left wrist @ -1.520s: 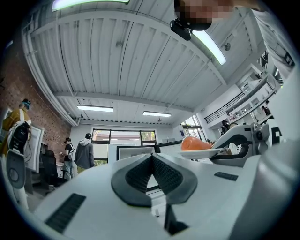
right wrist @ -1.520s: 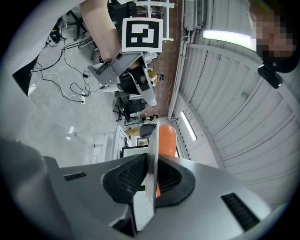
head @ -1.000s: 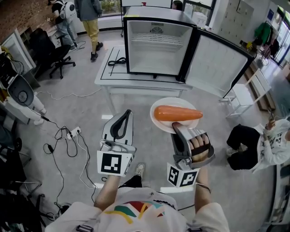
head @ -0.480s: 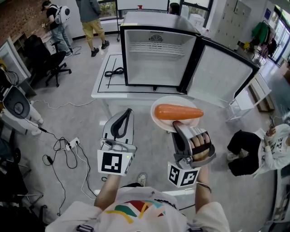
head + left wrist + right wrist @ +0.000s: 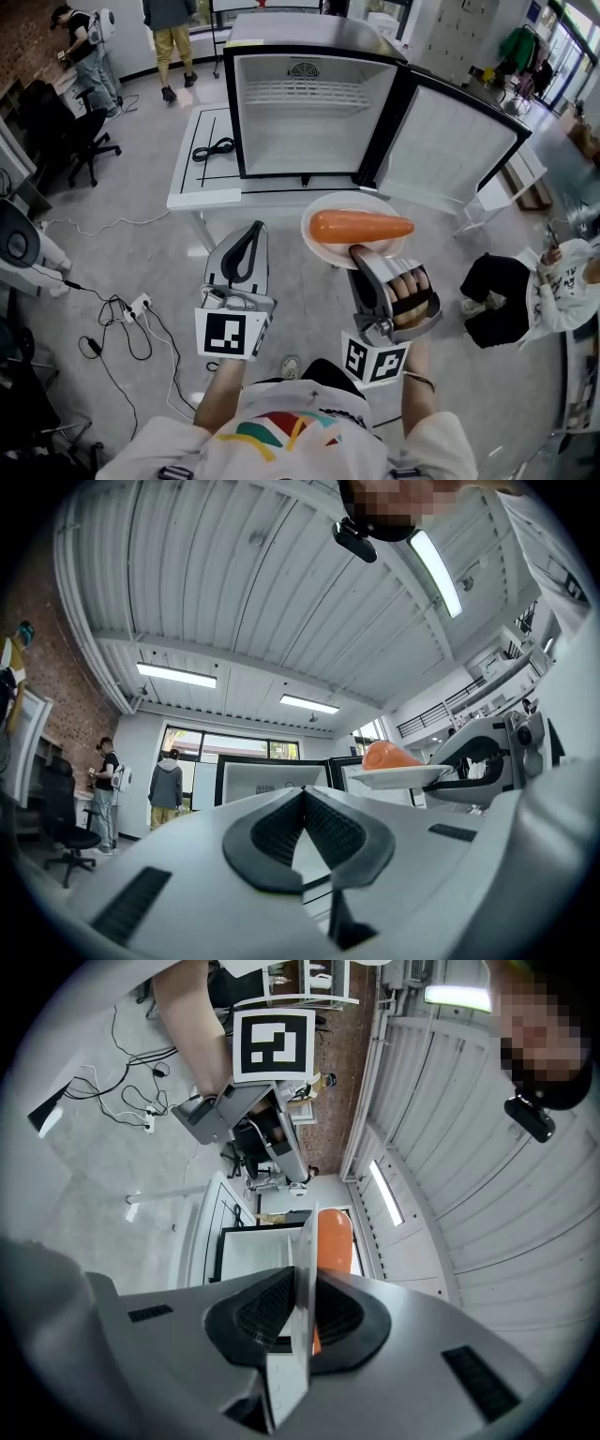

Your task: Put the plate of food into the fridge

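Right gripper: the right gripper (image 5: 302,1312) is clamped on the near rim of the plate (image 5: 328,206); the rim is seen edge-on between the two pads, and the gripper is rolled onto its side.
Left gripper: the left gripper (image 5: 305,794) is closed to a narrow point, its tips met, and nothing is held between them; in the head view it is carried at 9 o'clock of the plate, just beside it and apart from it.
Plate: it is held level in the air, in front of the desk (image 5: 202,178) and not resting on it.
Carrot: one orange carrot (image 5: 361,226) is laid lengthwise across the plate, from 9 to 3 o'clock.
Fridge: the fridge (image 5: 309,112) is stood on the desk at 12 o'clock of the plate; its white inside is shown, with a wire shelf near the top.
Door: the door (image 5: 450,141) is swung wide open towards 2 o'clock.
Cable: a black cable (image 5: 217,148) is coiled on the desk at 9 o'clock of the fridge.
Bystanders: two standing people are seen at 11 o'clock, and a seated person (image 5: 525,291) at 3 o'clock.
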Demonstrator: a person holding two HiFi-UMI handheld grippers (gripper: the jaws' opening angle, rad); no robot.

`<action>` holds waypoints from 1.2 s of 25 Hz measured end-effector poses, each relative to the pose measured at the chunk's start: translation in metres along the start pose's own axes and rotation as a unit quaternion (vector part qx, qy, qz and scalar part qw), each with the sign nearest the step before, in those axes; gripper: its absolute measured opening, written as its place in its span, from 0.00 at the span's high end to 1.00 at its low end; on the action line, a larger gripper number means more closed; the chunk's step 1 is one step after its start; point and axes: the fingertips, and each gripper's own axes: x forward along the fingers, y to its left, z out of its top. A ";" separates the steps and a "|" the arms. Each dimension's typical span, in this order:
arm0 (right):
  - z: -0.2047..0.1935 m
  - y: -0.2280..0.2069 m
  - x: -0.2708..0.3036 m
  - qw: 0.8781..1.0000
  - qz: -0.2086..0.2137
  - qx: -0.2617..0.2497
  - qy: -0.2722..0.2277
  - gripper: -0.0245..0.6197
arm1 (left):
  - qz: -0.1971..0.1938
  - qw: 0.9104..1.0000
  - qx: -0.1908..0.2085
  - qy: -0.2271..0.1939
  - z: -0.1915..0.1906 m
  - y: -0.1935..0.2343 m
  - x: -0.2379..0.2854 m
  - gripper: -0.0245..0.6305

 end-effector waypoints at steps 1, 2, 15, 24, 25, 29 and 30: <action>0.000 0.000 0.001 1.000 0.001 -0.001 0.001 0.90 | -0.001 1.000 -0.004 0.002 -0.003 0.000 0.002 0.95; -0.001 0.000 0.001 1.000 0.002 -0.002 0.003 0.90 | -0.002 1.000 -0.006 0.003 -0.005 0.000 0.004 0.95; -0.016 -0.017 0.038 1.000 -0.014 -0.012 0.000 0.90 | 0.002 1.000 -0.005 -0.018 0.000 0.009 0.037 0.95; -0.036 -0.011 0.095 0.999 -0.011 0.005 -0.031 0.90 | 0.024 1.000 0.013 -0.002 -0.013 0.024 0.086 0.95; -0.039 -0.012 0.101 0.999 -0.011 0.005 -0.034 0.90 | 0.026 1.000 0.015 -0.002 -0.013 0.026 0.093 0.95; -0.058 -0.019 0.126 0.999 -0.011 0.009 -0.039 0.90 | 0.031 0.999 0.020 -0.001 -0.013 0.027 0.123 0.95; -0.063 -0.019 0.132 0.999 -0.011 0.010 -0.040 0.90 | 0.034 0.999 0.020 -0.002 -0.014 0.028 0.130 0.95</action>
